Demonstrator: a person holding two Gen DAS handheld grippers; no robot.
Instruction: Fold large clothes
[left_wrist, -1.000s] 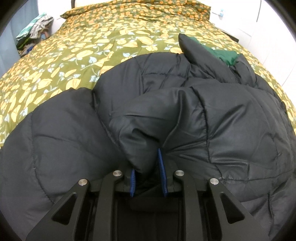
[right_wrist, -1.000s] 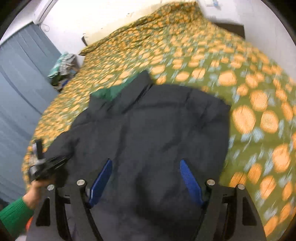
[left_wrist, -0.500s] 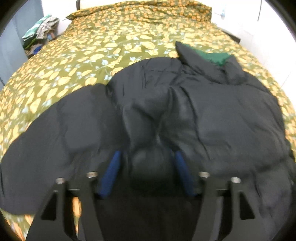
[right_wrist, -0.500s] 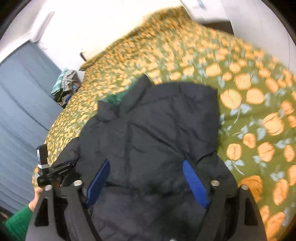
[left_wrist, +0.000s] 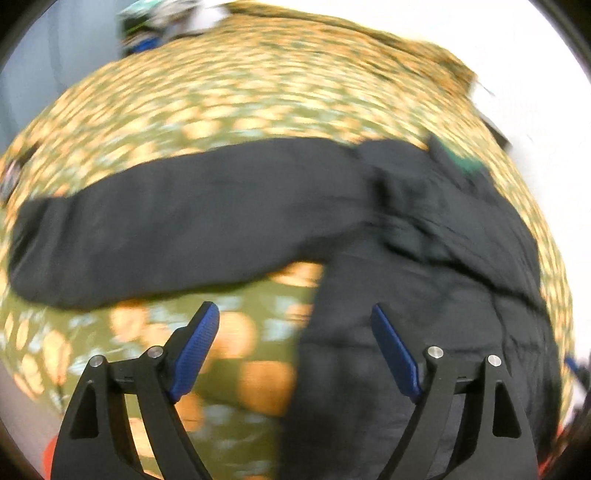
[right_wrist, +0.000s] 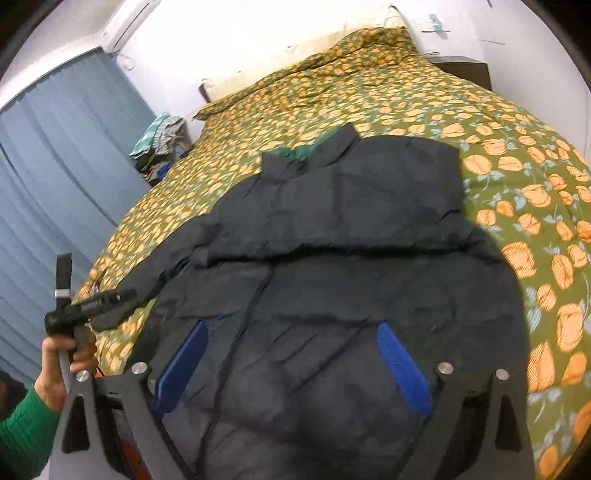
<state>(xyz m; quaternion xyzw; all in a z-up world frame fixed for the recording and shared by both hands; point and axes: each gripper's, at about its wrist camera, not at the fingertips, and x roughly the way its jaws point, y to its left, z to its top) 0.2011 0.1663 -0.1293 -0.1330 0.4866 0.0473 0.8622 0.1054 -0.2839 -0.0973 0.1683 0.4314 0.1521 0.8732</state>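
Observation:
A black quilted puffer jacket (right_wrist: 351, 266) with a green lining at the collar (right_wrist: 295, 153) lies flat on the bed. In the blurred left wrist view its left sleeve (left_wrist: 166, 229) stretches out to the left and the body (left_wrist: 424, 277) lies at right. My left gripper (left_wrist: 295, 332) is open and empty above the bedspread and the jacket's left edge; it also shows in the right wrist view (right_wrist: 107, 299), held in a hand. My right gripper (right_wrist: 291, 350) is open and empty over the jacket's lower body.
The bed is covered with an olive bedspread with orange flowers (right_wrist: 517, 177). A blue curtain (right_wrist: 55, 177) hangs at left. A pile of clothes (right_wrist: 159, 136) sits beside the bed's far left. A dark nightstand (right_wrist: 465, 70) stands at the far right.
My left gripper opened and let go of the jacket fold, then pulled back and swung left. The left sleeve now lies stretched out. My right gripper stayed open and shifted slightly over the jacket.

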